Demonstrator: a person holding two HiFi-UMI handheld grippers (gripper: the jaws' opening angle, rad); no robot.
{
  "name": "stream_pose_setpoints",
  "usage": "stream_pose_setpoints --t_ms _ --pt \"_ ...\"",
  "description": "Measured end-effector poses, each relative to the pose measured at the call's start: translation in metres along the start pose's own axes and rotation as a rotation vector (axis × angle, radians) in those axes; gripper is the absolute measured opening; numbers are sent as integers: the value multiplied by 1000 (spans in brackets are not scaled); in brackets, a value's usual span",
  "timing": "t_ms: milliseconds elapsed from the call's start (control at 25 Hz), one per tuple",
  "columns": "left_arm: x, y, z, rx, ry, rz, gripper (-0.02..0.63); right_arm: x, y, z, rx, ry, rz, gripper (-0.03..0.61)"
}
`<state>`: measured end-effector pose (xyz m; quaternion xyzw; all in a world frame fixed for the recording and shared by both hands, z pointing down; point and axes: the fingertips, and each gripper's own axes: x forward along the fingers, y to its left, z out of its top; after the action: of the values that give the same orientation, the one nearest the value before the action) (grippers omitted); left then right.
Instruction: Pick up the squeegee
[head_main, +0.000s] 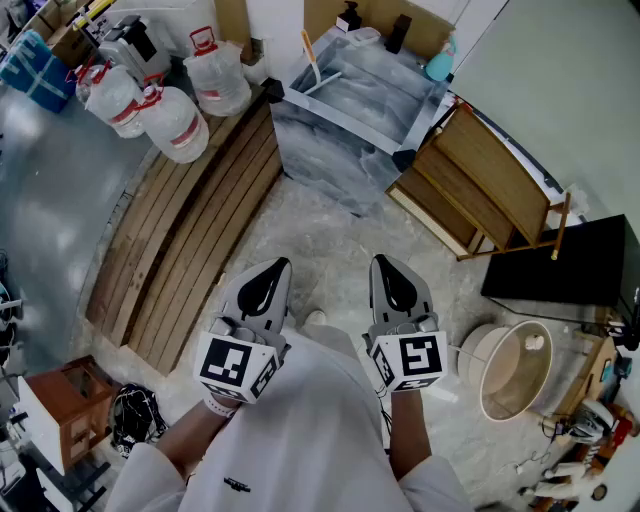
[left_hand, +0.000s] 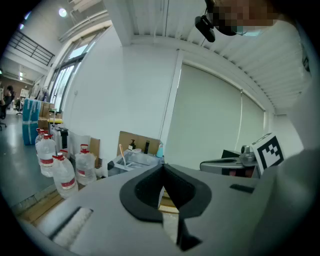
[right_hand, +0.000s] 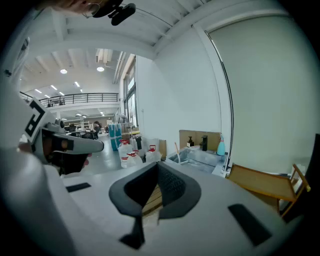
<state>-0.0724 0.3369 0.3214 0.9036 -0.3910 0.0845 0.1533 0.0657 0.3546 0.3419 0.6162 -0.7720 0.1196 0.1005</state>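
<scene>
The squeegee (head_main: 312, 65), with an orange handle and a pale blade, leans inside the grey marbled sink (head_main: 330, 160) far ahead of me. It shows small in the left gripper view as the squeegee (left_hand: 120, 154) and in the right gripper view as the squeegee (right_hand: 176, 152). My left gripper (head_main: 278, 264) and right gripper (head_main: 383, 260) are held side by side close to my body, well short of the sink. Both point ahead and slightly down. The left gripper (left_hand: 162, 167) has its jaw tips together with nothing between them. So does the right gripper (right_hand: 156, 165).
Several water jugs (head_main: 170, 115) stand left of the sink beside a wooden plank platform (head_main: 190, 230). A wooden rack (head_main: 480, 190), a black box (head_main: 570, 270) and a round pale bin (head_main: 515, 370) lie to the right. A blue spray bottle (head_main: 440, 62) stands on the sink's back edge.
</scene>
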Motion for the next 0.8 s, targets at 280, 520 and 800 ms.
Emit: stream_pose_setpoints --t_ms 280,520,800 --pt "-15 -13 -2 1 -11 17 5 -19 -1 -11 5 8 1 5" --pt "-26 -11 -7 -1 -20 51 5 -28 -4 -13 42 -14 16 6" --pt "-22 -11 -9 10 -17 59 5 -29 -6 -11 34 -27 29 6"
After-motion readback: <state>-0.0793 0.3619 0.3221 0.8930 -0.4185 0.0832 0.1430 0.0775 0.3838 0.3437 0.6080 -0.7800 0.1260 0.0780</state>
